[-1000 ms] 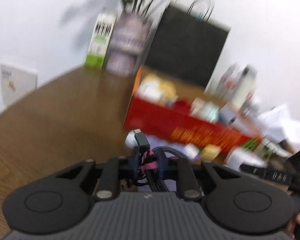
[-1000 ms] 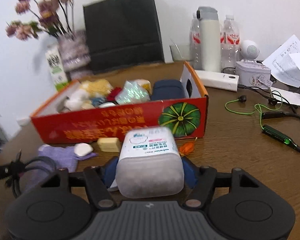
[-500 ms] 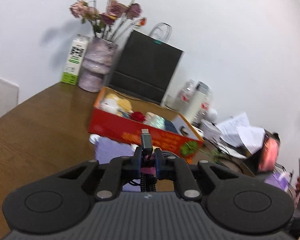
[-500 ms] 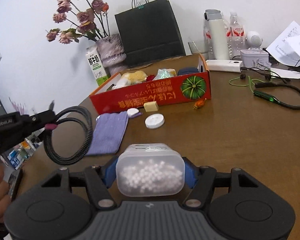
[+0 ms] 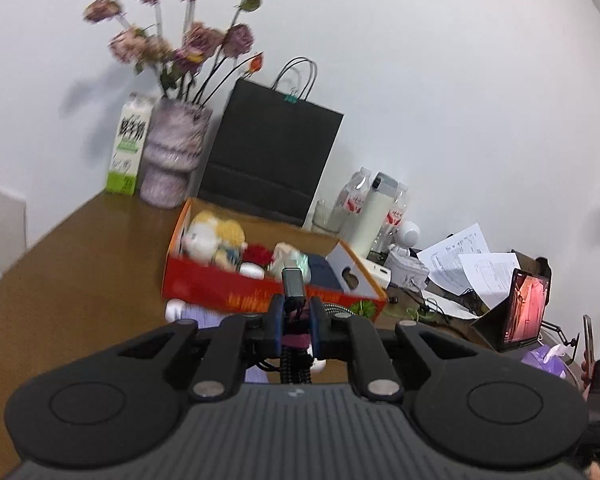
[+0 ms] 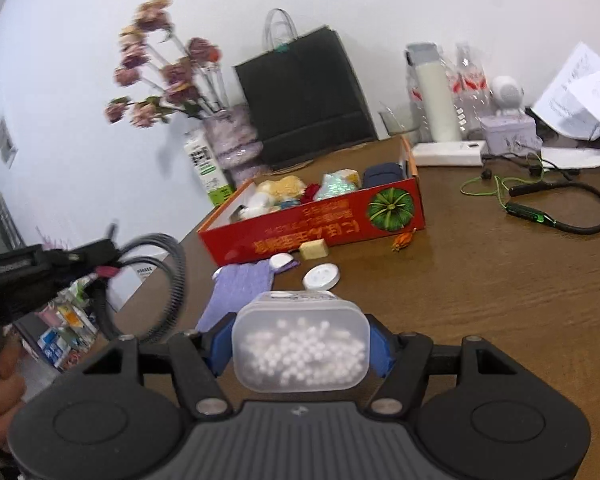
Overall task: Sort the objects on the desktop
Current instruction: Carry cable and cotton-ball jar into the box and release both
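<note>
I have my left gripper (image 5: pixel 295 314) clamped on a coiled black braided cable (image 6: pixel 168 276) and my right gripper (image 6: pixel 300 350) clamped on a clear plastic box of cotton swabs (image 6: pixel 300 348), both clear of the table and not yet in the half-filled red cardboard box (image 6: pixel 340 226), with a purple cloth (image 6: pixel 240 292), white round lid (image 6: pixel 321 277) and small beige block (image 6: pixel 314 249) left to sort.

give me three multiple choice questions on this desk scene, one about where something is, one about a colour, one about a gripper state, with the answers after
1. Where does the purple cloth lie?
A. inside the red box
B. on the table in front of the red box
C. on top of the black paper bag

2. What colour is the thin earphone cord on the table?
A. green
B. red
C. white

3. What is the right gripper doing?
A. open with nothing in it
B. closed on a coiled cable
C. closed on a clear tub of cotton swabs

Answers:
1 B, the cloth is flat on the wood just before the red box.
2 A, the cord loops bright green beside the black neckband.
3 C, the blue pads press both sides of the clear tub of cotton swabs.
</note>
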Demonstrator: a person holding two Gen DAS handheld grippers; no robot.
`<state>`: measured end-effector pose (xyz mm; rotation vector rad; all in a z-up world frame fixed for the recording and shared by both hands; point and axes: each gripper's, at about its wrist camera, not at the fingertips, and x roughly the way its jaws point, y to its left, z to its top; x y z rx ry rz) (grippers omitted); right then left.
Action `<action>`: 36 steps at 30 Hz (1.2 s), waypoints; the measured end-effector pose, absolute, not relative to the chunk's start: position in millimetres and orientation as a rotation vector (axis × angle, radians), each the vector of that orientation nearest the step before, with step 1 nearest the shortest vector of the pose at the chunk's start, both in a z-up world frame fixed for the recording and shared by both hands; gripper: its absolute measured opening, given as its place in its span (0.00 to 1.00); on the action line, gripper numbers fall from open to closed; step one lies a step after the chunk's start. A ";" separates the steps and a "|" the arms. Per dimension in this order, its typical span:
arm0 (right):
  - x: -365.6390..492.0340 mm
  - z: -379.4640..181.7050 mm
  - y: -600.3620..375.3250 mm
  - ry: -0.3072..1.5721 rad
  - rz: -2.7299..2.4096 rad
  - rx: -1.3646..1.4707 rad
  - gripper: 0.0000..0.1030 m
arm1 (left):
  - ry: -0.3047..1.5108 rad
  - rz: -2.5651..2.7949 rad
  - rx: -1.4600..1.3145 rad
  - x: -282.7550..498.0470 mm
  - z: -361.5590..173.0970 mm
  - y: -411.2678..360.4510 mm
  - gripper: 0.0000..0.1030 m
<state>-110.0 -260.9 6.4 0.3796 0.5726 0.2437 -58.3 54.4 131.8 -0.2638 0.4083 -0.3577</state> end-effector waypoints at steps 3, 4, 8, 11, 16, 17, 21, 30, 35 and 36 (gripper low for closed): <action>-79.7 28.0 -269.0 0.534 0.258 0.400 0.63 | 0.403 -0.366 -0.261 -21.5 155.7 59.2 0.13; -67.3 36.4 -269.2 0.518 0.260 0.388 0.63 | 0.406 -0.365 -0.258 -3.9 163.7 59.3 0.13; 6.6 66.6 -262.1 0.510 0.226 0.324 0.63 | 0.443 -0.351 -0.232 70.2 179.1 48.0 0.13; 73.4 73.3 -247.0 0.580 0.208 0.273 0.63 | 0.532 -0.321 -0.220 131.5 172.7 33.4 0.13; 161.0 42.8 -216.4 0.787 0.156 0.152 0.63 | 0.705 -0.263 -0.137 214.2 129.2 21.6 0.13; 169.8 33.2 -208.9 0.808 0.137 0.107 0.63 | 0.733 -0.239 -0.136 223.7 117.6 22.2 0.13; 181.5 3.6 -197.4 0.784 0.103 0.074 0.63 | 0.764 -0.167 -0.033 238.6 78.7 21.5 0.14; 187.3 -42.6 -185.0 0.777 0.042 0.103 0.63 | 0.788 -0.177 0.136 217.9 49.3 4.4 0.34; 181.1 -25.4 -189.5 0.785 0.072 0.099 0.75 | 0.797 -0.167 0.096 208.3 51.2 4.3 0.38; 178.9 -19.6 -194.0 0.780 0.072 0.120 0.76 | 0.797 -0.163 0.101 206.6 51.8 3.4 0.38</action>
